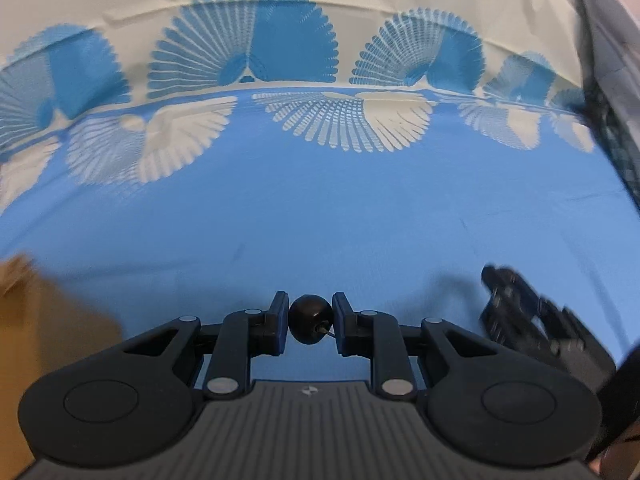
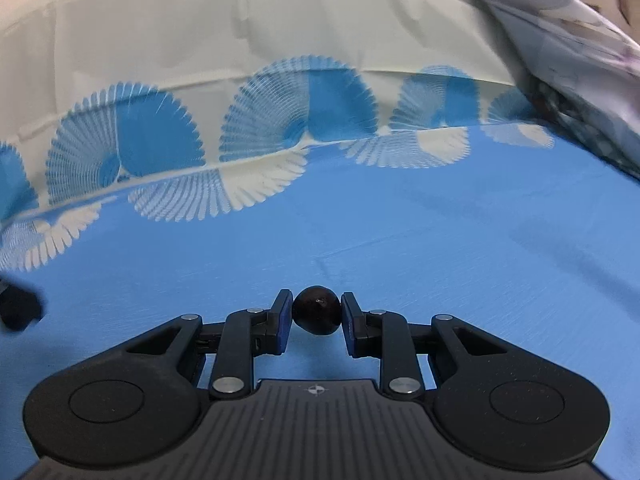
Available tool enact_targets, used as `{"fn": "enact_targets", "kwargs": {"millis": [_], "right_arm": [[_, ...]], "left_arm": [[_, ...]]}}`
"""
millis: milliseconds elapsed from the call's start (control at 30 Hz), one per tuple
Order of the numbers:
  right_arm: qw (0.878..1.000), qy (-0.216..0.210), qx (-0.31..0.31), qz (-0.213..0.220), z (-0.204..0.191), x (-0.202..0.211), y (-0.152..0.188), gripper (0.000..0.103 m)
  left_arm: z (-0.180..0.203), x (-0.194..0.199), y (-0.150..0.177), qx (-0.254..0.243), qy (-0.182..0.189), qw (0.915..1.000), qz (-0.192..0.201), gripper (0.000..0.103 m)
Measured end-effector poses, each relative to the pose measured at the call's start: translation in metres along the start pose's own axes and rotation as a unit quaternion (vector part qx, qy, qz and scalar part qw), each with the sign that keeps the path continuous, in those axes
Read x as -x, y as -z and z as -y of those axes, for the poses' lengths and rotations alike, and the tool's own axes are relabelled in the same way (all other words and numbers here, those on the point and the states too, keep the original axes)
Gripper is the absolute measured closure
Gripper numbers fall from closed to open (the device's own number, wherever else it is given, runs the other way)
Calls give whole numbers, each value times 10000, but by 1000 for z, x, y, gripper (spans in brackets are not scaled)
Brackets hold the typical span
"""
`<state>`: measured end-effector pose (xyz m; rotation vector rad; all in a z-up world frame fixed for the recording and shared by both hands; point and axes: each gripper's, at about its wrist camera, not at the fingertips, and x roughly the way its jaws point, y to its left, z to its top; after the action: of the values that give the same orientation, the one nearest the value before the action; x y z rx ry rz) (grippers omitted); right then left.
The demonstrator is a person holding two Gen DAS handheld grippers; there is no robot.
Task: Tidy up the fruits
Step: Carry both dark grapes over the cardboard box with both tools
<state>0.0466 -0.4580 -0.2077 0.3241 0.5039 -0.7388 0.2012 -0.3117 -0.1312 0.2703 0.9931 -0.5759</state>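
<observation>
Two grips: each claw is clamped on one small dark fruit, pads pressing both sides.
Left gripper [image 1: 310, 325]: it pinches a round dark fruit [image 1: 310, 322] with a short stem poking toward the right pad, carried clear above the blue cloth [image 1: 320, 220].
Right gripper [image 2: 316, 317]: it squeezes a second dark fruit [image 2: 317, 315], glossy and slightly oval, also off the cloth.
Step in hand: I judge this a carry toward wherever the fruit is being gathered; steady pressure matters, since such small round fruit can roll out of flat pads or bruise.
Near left: a blurred tan shape [image 1: 44, 344], perhaps a box, though I cannot tell.
Near right: the other tool shows dark and smeared in the left view, close enough to bump.
Far: a fan-patterned border [image 2: 280, 120], then pale cloth; a draped fabric [image 2: 560, 40] at far right.
</observation>
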Motion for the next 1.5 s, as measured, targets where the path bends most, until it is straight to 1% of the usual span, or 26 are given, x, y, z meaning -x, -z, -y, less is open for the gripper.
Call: {"fn": "enact_targets", "kwargs": {"millis": [67,167,300,467,633,733,833,900,1000,1267,1500], "right_arm": [[9999,-59,-106,109,4,31,-7,76],[9996,-162,-38,228,7,88,-7,76],[9982,-540,158,192,9,170,3,76],[9917,-1236,344,30,-4,262,14,76],[9781,-2027,349,-323,-30,328,31,76],[9689,-2373,582,-379,-51,362,46,76],[9609,-2593,930,-268,-67,390,54,76],[9586,-2635,1065,-165,-75,406,56,76],[9566,-2656,1196,-44,-83,425,58,76],[9475,-2754,1624,100,-106,453,66,76],[9444,-2745,1811,71,-116,455,68,76]], "left_arm": [[-2,30,17,-54,-63,9999,62,78],[-11,76,43,-63,-231,9996,178,78],[-29,134,80,34,-292,9993,235,78],[-60,197,136,135,-509,9984,225,77],[-97,248,192,399,-891,9948,280,77],[-118,275,226,591,-1036,9922,371,77],[-135,296,256,823,-1092,9897,422,77],[-143,308,275,957,-1096,9883,451,77],[-152,319,294,1093,-1051,9872,484,77],[-158,340,309,1193,-948,9855,753,77],[-167,342,312,1384,-882,9834,776,77]]}}
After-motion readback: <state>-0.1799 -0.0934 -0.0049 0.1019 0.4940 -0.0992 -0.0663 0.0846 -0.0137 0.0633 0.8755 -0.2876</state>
